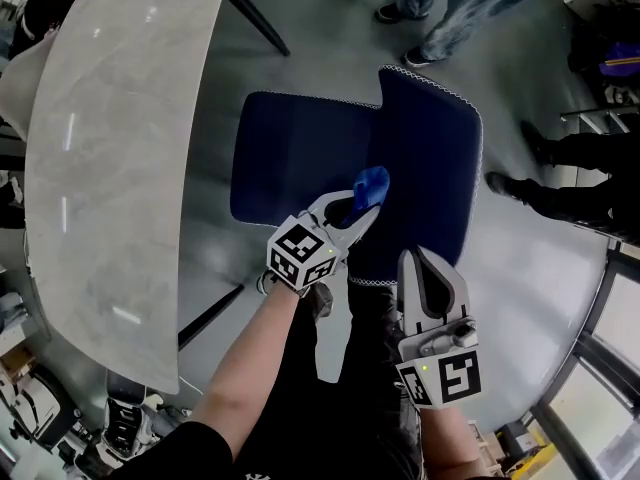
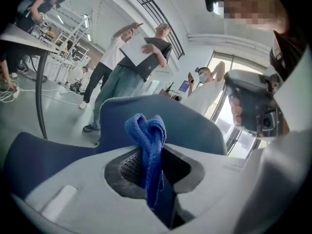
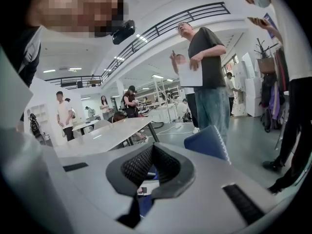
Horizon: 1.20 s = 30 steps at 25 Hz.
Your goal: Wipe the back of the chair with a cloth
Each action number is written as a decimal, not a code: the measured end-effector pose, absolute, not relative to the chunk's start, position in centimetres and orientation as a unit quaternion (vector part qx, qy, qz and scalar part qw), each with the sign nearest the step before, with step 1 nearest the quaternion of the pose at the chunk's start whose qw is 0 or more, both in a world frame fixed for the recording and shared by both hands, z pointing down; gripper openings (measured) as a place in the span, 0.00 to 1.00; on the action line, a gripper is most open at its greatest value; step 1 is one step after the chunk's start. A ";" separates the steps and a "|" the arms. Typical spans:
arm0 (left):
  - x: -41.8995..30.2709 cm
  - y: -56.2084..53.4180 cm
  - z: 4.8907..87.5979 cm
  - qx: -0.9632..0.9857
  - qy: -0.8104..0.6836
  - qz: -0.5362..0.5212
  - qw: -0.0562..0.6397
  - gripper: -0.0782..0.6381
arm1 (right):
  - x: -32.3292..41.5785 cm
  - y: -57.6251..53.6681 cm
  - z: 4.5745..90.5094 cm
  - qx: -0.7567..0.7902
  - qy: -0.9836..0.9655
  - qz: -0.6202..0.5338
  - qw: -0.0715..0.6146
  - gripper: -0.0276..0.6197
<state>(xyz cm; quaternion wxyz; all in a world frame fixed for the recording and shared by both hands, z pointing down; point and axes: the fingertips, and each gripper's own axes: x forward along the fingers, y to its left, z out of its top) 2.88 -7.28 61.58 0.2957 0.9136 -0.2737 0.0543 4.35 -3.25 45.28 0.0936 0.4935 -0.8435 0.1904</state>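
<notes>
The left gripper (image 1: 358, 210) hides the lower end of the cloth (image 1: 371, 183), and the top edge cuts the desk (image 1: 110, 168).

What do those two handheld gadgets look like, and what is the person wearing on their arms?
The left gripper and right gripper are both pale grey plastic shells, with dark dimpled pads lining the fingers. Each carries a white cube printed with black square markers. The person wears a black short-sleeved top.
</notes>
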 end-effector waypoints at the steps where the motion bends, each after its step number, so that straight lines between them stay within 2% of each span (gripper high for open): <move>1: 2.3 -7.4 63.2 0.910 -0.280 0.065 0.299 0.22 | 3.9 -2.9 46.1 0.490 -0.844 0.194 0.097 0.06; 10: 2.4 -6.6 76.4 0.882 -0.285 0.100 0.362 0.22 | 0.3 -1.5 53.6 0.474 -0.846 0.196 0.145 0.06; 17: 4.0 -5.6 82.1 0.865 -0.268 0.101 0.412 0.22 | -2.0 -1.8 55.2 0.447 -0.859 0.212 0.132 0.06; 23: 5.0 -4.6 80.3 0.856 -0.255 0.061 0.444 0.22 | -1.2 -2.1 55.7 0.455 -0.854 0.207 0.143 0.06; 30: 6.5 -4.4 73.7 0.869 -0.242 0.042 0.430 0.22 | 1.0 -2.1 52.8 0.475 -0.843 0.204 0.149 0.06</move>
